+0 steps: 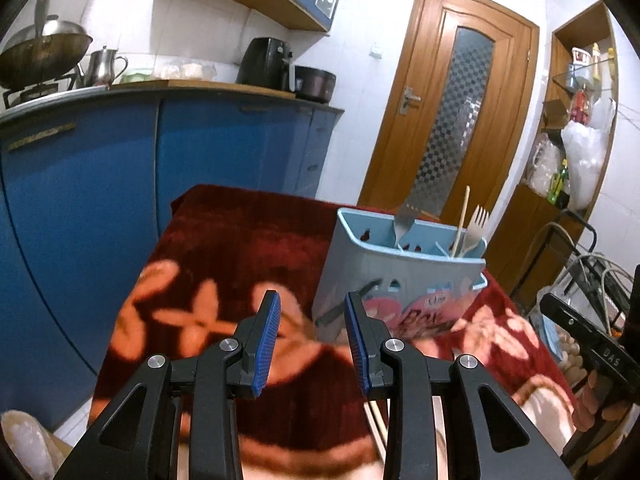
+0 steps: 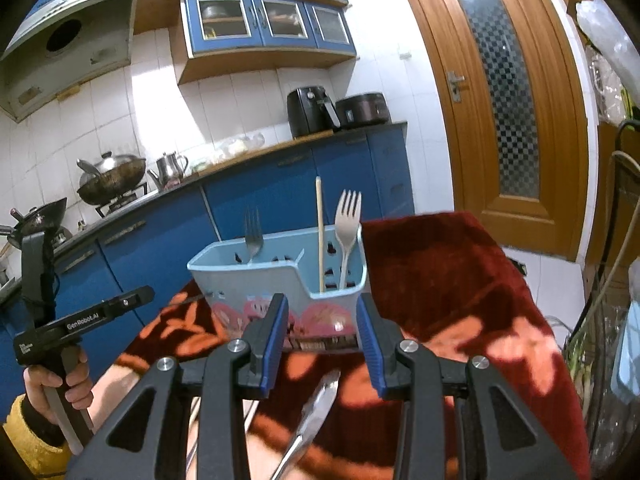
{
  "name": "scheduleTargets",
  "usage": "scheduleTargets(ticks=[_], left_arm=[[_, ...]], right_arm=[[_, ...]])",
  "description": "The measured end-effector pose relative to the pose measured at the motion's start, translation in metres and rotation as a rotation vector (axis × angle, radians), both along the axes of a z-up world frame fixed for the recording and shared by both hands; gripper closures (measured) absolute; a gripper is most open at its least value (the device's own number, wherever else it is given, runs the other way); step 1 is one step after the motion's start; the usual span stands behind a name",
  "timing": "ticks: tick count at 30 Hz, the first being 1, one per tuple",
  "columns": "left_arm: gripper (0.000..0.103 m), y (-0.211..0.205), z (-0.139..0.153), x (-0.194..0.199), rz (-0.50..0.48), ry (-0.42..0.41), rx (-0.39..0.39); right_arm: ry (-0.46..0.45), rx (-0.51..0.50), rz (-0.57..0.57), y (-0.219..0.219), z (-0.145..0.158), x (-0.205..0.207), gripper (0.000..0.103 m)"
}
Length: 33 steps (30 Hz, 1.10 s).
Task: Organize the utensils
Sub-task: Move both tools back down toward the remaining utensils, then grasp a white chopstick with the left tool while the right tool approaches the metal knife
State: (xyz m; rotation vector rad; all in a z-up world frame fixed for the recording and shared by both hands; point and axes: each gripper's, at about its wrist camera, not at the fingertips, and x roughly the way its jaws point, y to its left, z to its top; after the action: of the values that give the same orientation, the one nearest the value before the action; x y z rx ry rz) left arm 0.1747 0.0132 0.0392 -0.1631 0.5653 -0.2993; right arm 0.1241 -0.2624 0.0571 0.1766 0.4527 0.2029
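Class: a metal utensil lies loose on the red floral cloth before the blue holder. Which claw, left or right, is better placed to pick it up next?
Probably the right claw: the shiny metal utensil lies just below its open blue pads, pointing toward the light-blue plastic utensil holder. The left claw is also open but faces bare red floral cloth.

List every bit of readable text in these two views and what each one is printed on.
"GenRobot.AI": white print on the black body of the left handheld tongs, in the right wrist view.
"DAS": on the black body of the right handheld tongs, in the left wrist view.
Small white print on the left tongs' grip block: too small to read.
Lettering on the blue utensil caddy: too blurred to read.
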Motion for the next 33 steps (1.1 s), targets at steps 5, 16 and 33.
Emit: scheduleTargets(ticks=[5, 16, 33], left_arm=[[0.069, -0.004, -0.007, -0.008, -0.015, 0.056, 0.025], [0.069, -0.027, -0.026, -0.028, -0.119, 0.268, 0.07], [0.069, -0.056, -0.054, -0.042, -0.194, 0.479, 0.173]], right_arm=[[0.078, 0.007, -0.013, -0.001, -0.012, -0.003, 0.065], [0.246, 0.069, -0.015, -0.009, -0.03, -0.013, 0.065], [0.255, 0.064, 0.004, -0.01, -0.017, -0.055, 0.064]])
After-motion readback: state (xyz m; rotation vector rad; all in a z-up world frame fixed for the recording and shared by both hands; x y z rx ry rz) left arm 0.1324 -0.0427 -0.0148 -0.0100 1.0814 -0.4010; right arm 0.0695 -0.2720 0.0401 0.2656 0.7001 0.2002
